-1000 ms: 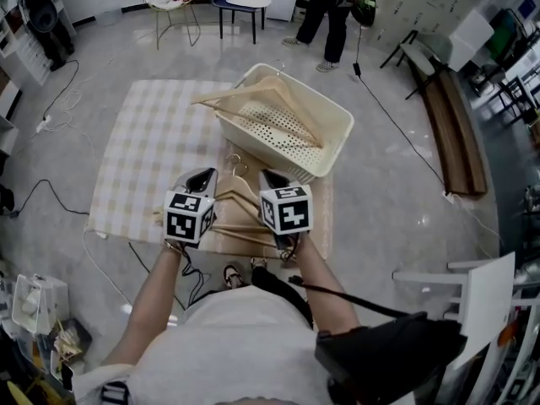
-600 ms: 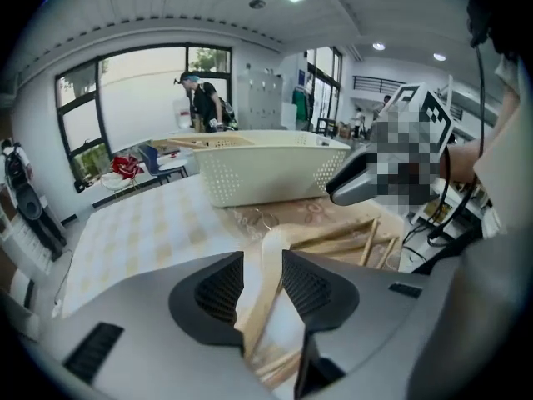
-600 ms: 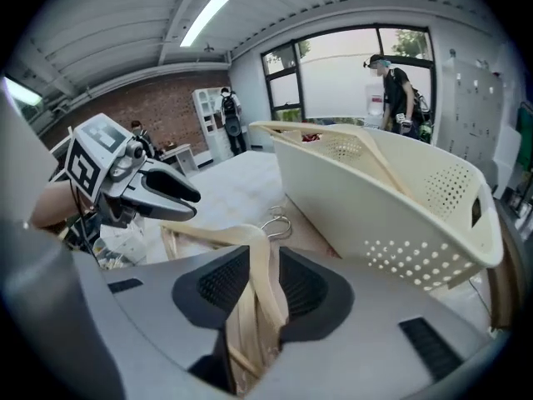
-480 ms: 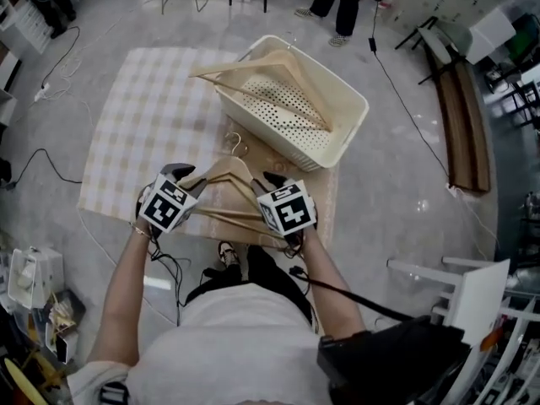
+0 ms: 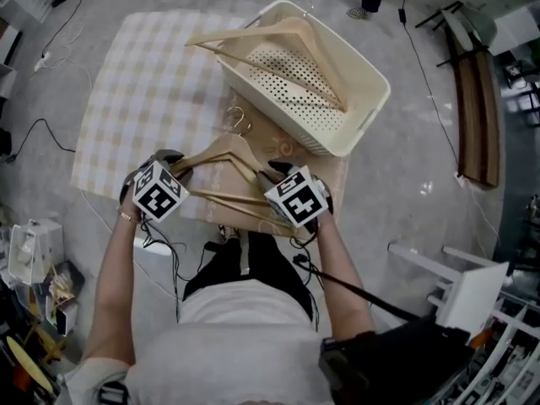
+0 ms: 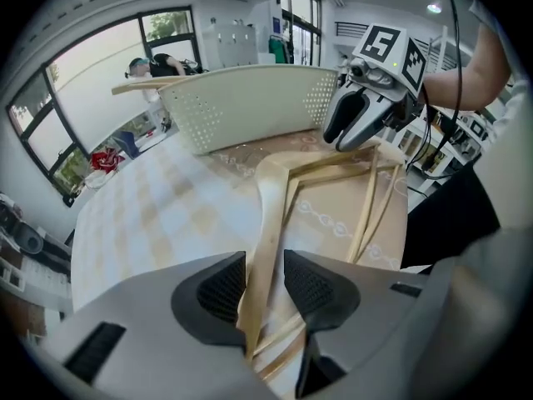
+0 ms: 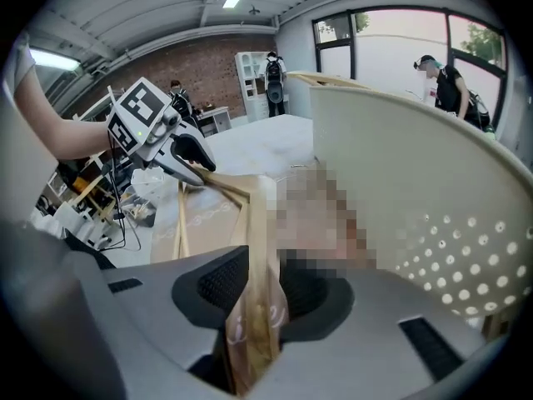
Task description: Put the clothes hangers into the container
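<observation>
Both left tongs and right tongs have just spread, each straddling a wooden hanger arm without pinching.

Hanger across container mouth

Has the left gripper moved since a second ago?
Yes: the left gripper went left, away from the basket, down to a hanger; its fingers have just been opening, the hanger between them.
</observation>
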`<state>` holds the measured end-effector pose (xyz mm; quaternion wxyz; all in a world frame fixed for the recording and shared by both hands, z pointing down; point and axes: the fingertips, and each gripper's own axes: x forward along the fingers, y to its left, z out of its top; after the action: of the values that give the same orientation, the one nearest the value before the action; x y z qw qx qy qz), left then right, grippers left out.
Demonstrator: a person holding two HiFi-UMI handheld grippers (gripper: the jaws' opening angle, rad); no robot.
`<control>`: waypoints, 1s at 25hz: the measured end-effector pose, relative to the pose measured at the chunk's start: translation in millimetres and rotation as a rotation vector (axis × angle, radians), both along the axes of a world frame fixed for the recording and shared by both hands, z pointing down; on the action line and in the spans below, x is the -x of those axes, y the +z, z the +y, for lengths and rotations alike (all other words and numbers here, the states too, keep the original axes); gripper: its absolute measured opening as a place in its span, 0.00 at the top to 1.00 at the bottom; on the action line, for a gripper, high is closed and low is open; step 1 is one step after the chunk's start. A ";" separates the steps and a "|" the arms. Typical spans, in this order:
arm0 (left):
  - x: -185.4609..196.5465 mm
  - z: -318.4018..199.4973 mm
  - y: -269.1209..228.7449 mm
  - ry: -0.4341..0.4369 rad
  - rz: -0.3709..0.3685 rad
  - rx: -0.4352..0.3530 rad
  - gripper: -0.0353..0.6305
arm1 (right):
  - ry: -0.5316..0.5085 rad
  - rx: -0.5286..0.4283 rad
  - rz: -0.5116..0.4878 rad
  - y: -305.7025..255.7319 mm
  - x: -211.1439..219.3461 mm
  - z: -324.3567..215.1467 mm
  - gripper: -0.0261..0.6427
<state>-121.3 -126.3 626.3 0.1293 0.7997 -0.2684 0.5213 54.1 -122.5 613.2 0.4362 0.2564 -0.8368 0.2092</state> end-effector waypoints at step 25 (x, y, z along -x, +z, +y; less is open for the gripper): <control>3.2 -5.4 5.1 -0.027 -0.013 -0.011 0.77 | -0.146 0.096 0.062 20.1 3.3 12.7 0.81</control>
<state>-124.5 -131.8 631.4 0.1303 0.7932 -0.2831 0.5232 50.7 -109.7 633.2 0.4877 0.1798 -0.8284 0.2087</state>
